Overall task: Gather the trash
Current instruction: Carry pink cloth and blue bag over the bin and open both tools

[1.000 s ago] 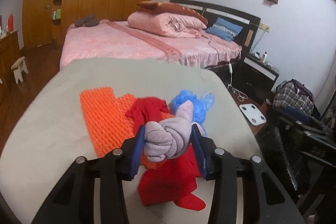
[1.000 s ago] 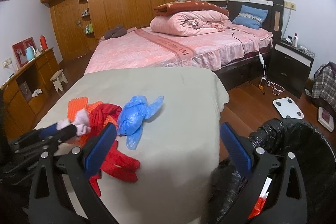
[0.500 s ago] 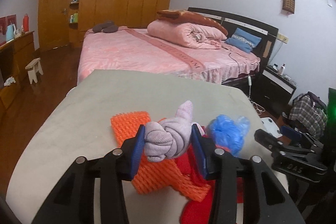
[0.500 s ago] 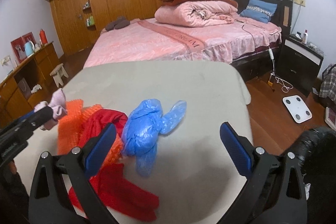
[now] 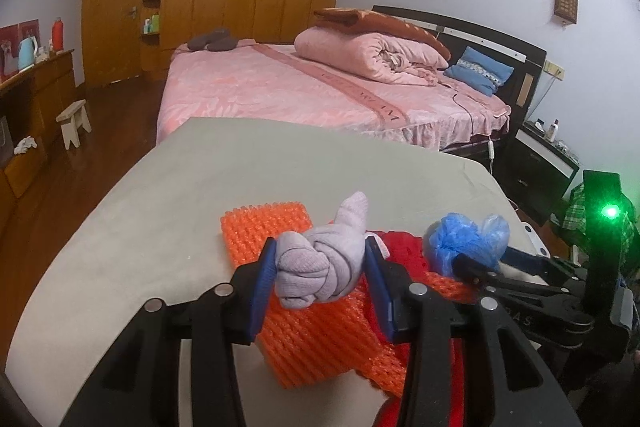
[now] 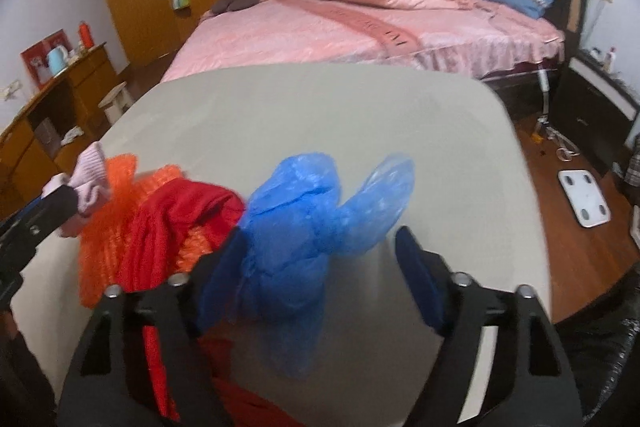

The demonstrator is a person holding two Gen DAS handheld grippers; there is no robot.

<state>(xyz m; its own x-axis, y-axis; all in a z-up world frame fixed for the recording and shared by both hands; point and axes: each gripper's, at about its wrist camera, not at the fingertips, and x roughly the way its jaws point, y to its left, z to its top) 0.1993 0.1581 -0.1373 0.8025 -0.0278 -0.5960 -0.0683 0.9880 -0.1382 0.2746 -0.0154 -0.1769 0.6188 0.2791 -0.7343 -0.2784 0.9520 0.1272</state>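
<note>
You are in a bedroom, at a grey table [image 5: 248, 163] with a pink bed [image 5: 280, 87] behind it. Your left gripper [image 5: 320, 277] is clamped tight on a rolled-up pale purple sock [image 5: 320, 267], held up over the table. Under it lies an orange bumpy mat [image 5: 304, 339], and a red cloth [image 6: 172, 227] lies partly on that mat. Just beside the red cloth sits a crumpled blue plastic bag [image 6: 304, 227], thin and shiny with a floppy tail at one side. Your right gripper [image 6: 320, 267] is down around that bag and its jaws are closing, with the bag between them; the left pad is at the bag, the right pad is apart from it. A black trash bag [image 6: 608, 359] shows at the bottom right corner
</note>
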